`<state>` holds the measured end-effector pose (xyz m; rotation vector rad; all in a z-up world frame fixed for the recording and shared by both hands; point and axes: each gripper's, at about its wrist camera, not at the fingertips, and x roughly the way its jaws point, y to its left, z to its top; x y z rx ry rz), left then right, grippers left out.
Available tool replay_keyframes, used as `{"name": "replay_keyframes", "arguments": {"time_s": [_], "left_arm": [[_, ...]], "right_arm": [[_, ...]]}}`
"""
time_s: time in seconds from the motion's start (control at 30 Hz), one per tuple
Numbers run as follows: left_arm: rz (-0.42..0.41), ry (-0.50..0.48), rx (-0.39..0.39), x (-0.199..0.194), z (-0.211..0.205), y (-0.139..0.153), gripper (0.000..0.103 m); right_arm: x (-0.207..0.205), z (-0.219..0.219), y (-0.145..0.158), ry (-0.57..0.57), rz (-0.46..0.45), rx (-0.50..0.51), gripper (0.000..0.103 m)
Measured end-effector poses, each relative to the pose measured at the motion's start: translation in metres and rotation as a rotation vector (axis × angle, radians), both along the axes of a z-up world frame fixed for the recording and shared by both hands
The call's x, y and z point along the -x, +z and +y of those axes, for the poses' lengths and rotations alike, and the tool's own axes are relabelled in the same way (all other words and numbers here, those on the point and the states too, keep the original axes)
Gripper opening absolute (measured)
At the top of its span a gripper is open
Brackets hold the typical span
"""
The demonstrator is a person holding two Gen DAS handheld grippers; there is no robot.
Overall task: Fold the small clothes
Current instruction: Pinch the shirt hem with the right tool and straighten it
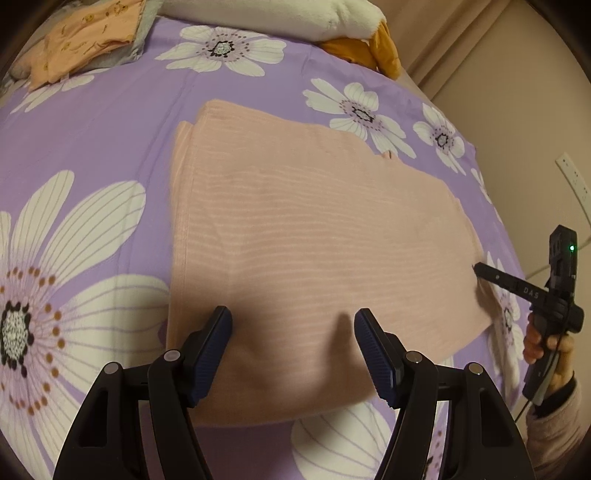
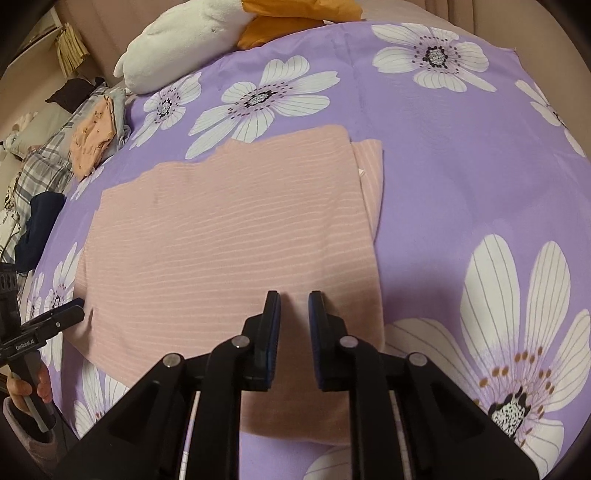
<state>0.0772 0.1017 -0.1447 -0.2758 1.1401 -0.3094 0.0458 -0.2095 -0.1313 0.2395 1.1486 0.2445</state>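
A pale pink striped garment (image 1: 314,236) lies flat and partly folded on the purple flowered sheet (image 1: 110,122); it also shows in the right wrist view (image 2: 229,243). My left gripper (image 1: 293,321) is open and empty, just above the garment's near edge. My right gripper (image 2: 294,299) hovers over the garment's near right part, its jaws a small gap apart with nothing between them. The right gripper (image 1: 480,271) shows in the left wrist view at the garment's right edge. The left gripper (image 2: 79,306) shows in the right wrist view at the garment's left edge.
A folded orange printed garment (image 1: 85,40) lies on a grey one at the far left corner. A white and orange plush toy (image 1: 295,14) lies at the far edge. Plaid and dark clothes (image 2: 40,177) pile up beside the bed. A wall socket (image 1: 572,177) is at right.
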Motion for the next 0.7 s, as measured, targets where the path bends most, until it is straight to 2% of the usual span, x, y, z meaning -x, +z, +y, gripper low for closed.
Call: {"name": "replay_keyframes", "arguments": {"time_s": [0.37,0.7], "left_arm": [[0.015,0.02,0.017,0.009,0.001,0.002,0.069],[0.023,0.028,0.037,0.014,0.004,0.002,0.069]], "right_arm": [[0.012,-0.001,0.0,0.004,0.004,0.02,0.021],[0.02,-0.003,-0.002,-0.001,0.008,0.031,0.022]]}}
